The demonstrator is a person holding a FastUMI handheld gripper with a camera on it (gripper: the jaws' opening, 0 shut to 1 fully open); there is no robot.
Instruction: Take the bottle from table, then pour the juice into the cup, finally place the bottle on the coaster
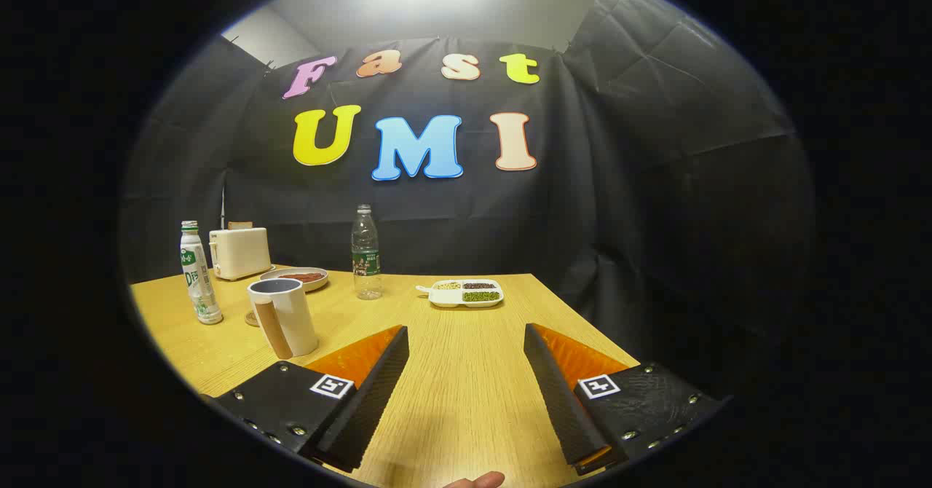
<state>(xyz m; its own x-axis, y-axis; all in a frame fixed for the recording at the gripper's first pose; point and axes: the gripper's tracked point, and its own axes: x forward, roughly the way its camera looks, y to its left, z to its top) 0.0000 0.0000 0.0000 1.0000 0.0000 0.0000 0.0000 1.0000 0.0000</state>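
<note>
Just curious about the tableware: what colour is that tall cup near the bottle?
White, with a tan handle strip, clearest in the gripper view: cup.

The gripper view rides on the gripper (466,371), low above the near edge of the table (466,400), and faces forward along the spread, empty jaws toward the table's far edge and the booth wall (655,204).

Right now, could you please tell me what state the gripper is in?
Gripper: open, holding nothing, fingers spread over bare table; the cup and bottles stand beyond them.
</note>
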